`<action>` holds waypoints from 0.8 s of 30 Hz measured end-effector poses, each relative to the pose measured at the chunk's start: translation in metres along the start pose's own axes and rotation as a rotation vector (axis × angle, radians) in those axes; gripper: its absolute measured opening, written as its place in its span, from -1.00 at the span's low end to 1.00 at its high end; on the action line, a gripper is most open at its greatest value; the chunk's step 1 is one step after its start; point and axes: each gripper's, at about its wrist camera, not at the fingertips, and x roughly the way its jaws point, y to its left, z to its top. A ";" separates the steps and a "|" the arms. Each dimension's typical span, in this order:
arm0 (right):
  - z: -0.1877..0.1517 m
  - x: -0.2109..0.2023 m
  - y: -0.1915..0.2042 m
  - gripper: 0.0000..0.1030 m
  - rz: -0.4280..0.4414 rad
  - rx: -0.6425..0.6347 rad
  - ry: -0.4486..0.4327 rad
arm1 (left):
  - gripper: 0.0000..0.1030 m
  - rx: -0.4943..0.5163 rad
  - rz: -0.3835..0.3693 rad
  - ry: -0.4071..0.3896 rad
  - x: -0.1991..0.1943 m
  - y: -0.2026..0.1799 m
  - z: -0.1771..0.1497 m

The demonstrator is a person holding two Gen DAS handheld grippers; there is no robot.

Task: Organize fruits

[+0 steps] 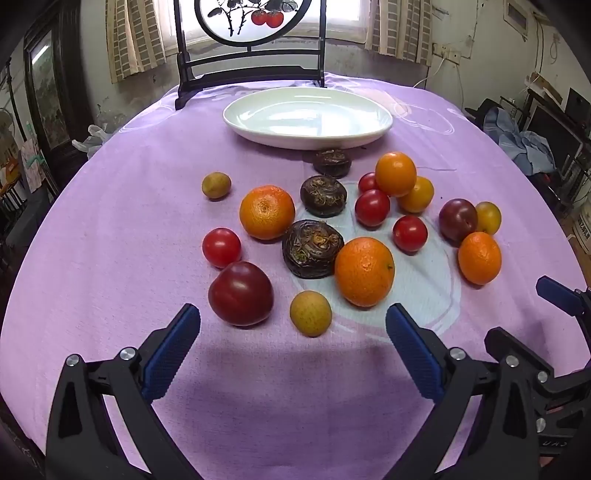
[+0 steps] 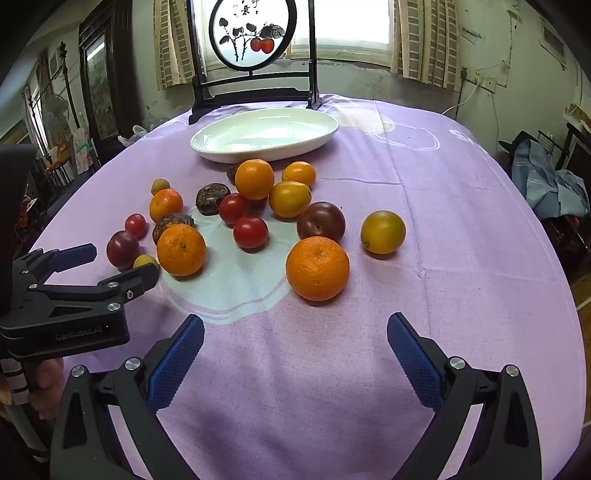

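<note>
A: Progress so far?

B: None to speak of. White oval plate [image 1: 258, 127] bare, standing at the far side of the bench [image 1: 110, 221], just in front of a dark wooden screen with a round painted panel [image 1: 255, 22]. All the fruit loose on the purple cloth, on the near side of the plate.

A: Closest to the plate?

B: A dark water chestnut [image 1: 331, 162], just short of the rim. Further toward the camera, two more chestnuts, several cherry tomatoes, three rough-skinned mandarins, smooth yellow-orange fruit, two dark plums and two small tan longans. Nearest mandarin [image 2: 317, 267] well short of the plate, out in the open, with a yellow plum [image 2: 383, 232] beside it to the right.

A: And the tools?

B: Left gripper [image 1: 293, 328] hovering low, jaws wide apart, nothing between them; dark red plum [image 1: 241, 293] and a longan [image 1: 310, 313] just ahead of the tips. Right gripper [image 2: 295, 336] likewise spread wide and empty, aimed toward that near mandarin.

A: Left to do, then?

B: Everything, by the look of it. Every piece yet to be lifted and carried across to the plate, probably starting from the near ones. Round fruit on cloth, so likely to roll if nudged.
</note>
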 end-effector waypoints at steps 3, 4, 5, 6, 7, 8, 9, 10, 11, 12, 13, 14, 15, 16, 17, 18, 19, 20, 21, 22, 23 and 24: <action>-0.003 -0.001 0.001 0.93 -0.006 -0.002 0.005 | 0.91 0.002 0.016 0.000 0.002 0.000 0.000; -0.004 -0.001 0.001 0.93 -0.007 -0.002 0.006 | 0.91 0.001 0.013 0.002 0.003 0.000 0.000; -0.005 -0.002 0.001 0.93 -0.008 -0.002 0.006 | 0.91 0.000 0.010 0.004 0.003 0.000 0.000; -0.006 -0.003 0.001 0.93 -0.008 -0.001 0.006 | 0.91 -0.001 0.009 0.003 0.003 0.000 0.000; 0.000 0.000 -0.003 0.93 -0.009 -0.001 0.006 | 0.91 0.000 0.009 0.002 0.003 0.000 -0.001; -0.002 -0.002 -0.001 0.93 -0.010 0.000 0.006 | 0.92 -0.001 0.009 0.001 0.003 0.000 -0.001; 0.001 0.001 0.000 0.93 -0.010 0.000 0.005 | 0.91 -0.001 0.008 0.000 0.003 0.000 -0.001; -0.002 0.000 0.001 0.93 -0.008 0.002 0.001 | 0.91 -0.001 0.008 -0.002 0.002 0.000 -0.001; -0.002 0.001 0.002 0.93 -0.007 0.003 -0.001 | 0.91 -0.001 0.009 -0.003 0.002 0.000 -0.001; -0.002 0.000 0.002 0.93 -0.005 0.003 -0.004 | 0.91 -0.001 0.009 -0.004 0.002 0.000 -0.001; -0.002 -0.003 -0.001 0.93 -0.001 0.002 -0.007 | 0.91 -0.001 0.008 -0.004 0.001 -0.001 -0.001; -0.002 -0.003 0.000 0.93 0.000 0.004 -0.012 | 0.91 -0.002 0.007 -0.004 0.001 -0.001 -0.002; -0.002 -0.003 0.001 0.93 0.001 0.005 -0.014 | 0.91 -0.004 0.006 -0.003 0.001 0.000 -0.002; -0.001 -0.004 0.001 0.93 0.001 0.006 -0.017 | 0.91 -0.005 0.004 -0.003 0.000 0.000 -0.002; -0.001 -0.004 0.000 0.93 0.001 0.009 -0.020 | 0.91 -0.007 0.003 -0.004 -0.001 0.000 -0.002; -0.001 -0.005 -0.001 0.93 0.000 0.013 -0.025 | 0.91 -0.008 0.001 -0.006 -0.002 0.000 -0.002; -0.001 -0.006 -0.001 0.93 -0.002 0.017 -0.030 | 0.91 -0.009 0.000 -0.008 -0.003 0.001 -0.002; 0.000 -0.006 -0.002 0.93 -0.005 0.021 -0.031 | 0.91 -0.010 0.000 -0.010 -0.004 0.001 -0.002; 0.000 -0.008 -0.002 0.93 -0.006 0.025 -0.038 | 0.91 -0.011 0.000 -0.012 -0.005 0.001 -0.002; 0.000 -0.008 -0.003 0.93 -0.008 0.029 -0.041 | 0.91 -0.011 -0.001 -0.015 -0.006 0.001 -0.002; 0.000 -0.008 -0.004 0.93 -0.010 0.030 -0.041 | 0.91 -0.011 -0.001 -0.016 -0.006 0.001 -0.002; 0.000 -0.008 -0.004 0.93 -0.012 0.029 -0.036 | 0.91 -0.011 -0.001 -0.017 -0.007 0.001 -0.002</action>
